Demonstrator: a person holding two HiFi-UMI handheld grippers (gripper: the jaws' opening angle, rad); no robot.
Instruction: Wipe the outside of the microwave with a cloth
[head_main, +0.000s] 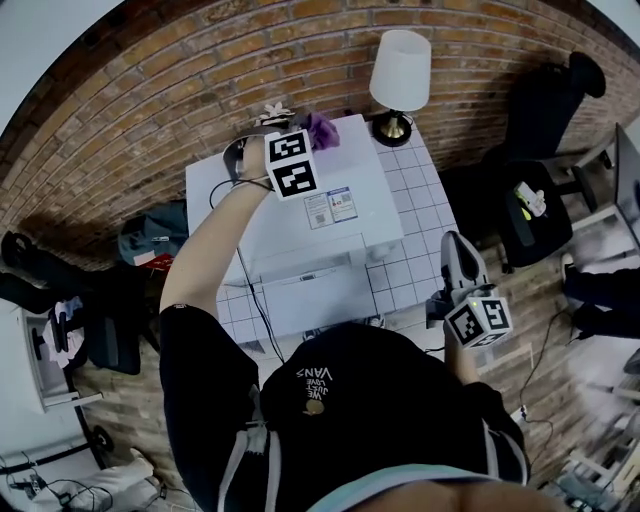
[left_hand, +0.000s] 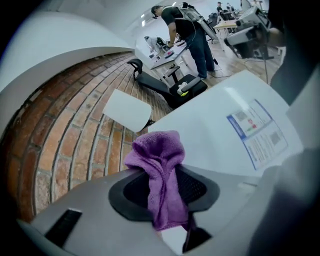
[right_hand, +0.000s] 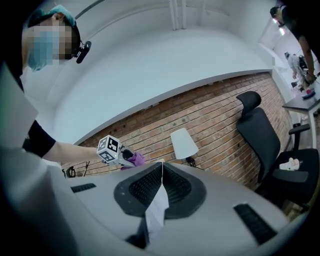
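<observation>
The left gripper (left_hand: 165, 186) is clenching the cloth (left_hand: 159, 159) at the far edge of the microwave (head_main: 300, 205) top. The right gripper (right_hand: 161, 186) is idling, jaws together and empty. Wiping seems to be under way on top, with the front and sides likely left.
</observation>
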